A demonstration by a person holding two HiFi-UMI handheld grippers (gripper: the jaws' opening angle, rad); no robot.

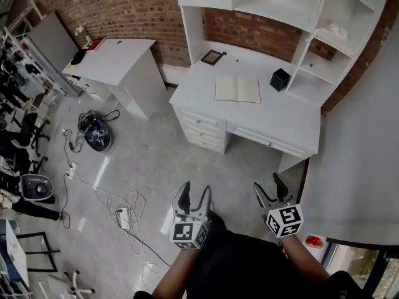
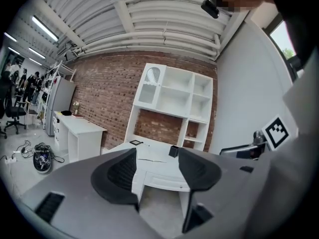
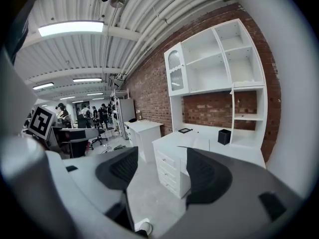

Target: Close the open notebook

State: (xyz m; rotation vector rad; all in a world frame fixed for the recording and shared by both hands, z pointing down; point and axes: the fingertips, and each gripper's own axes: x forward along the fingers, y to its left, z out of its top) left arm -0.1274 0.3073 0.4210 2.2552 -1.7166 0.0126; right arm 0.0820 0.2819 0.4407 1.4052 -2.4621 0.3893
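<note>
The open notebook (image 1: 237,89) lies flat with pale pages up on the white desk (image 1: 293,120), far ahead of both grippers. A black cube holder (image 1: 280,79) stands to its right and a small dark frame (image 1: 212,57) lies behind it to the left. My left gripper (image 1: 192,199) and right gripper (image 1: 272,190) hang low over the grey floor, both open and empty. In the left gripper view the notebook (image 2: 153,155) shows small between the open jaws of the left gripper (image 2: 157,171). The right gripper (image 3: 159,171) looks at the desk (image 3: 172,143) from its left front corner.
A hutch of white shelves (image 1: 280,5) rises behind the desk against the brick wall. A second white desk (image 1: 118,58) stands to the left. Cables and a power strip (image 1: 123,218) trail over the floor, with a round device (image 1: 96,136). A white wall (image 1: 361,161) runs along the right.
</note>
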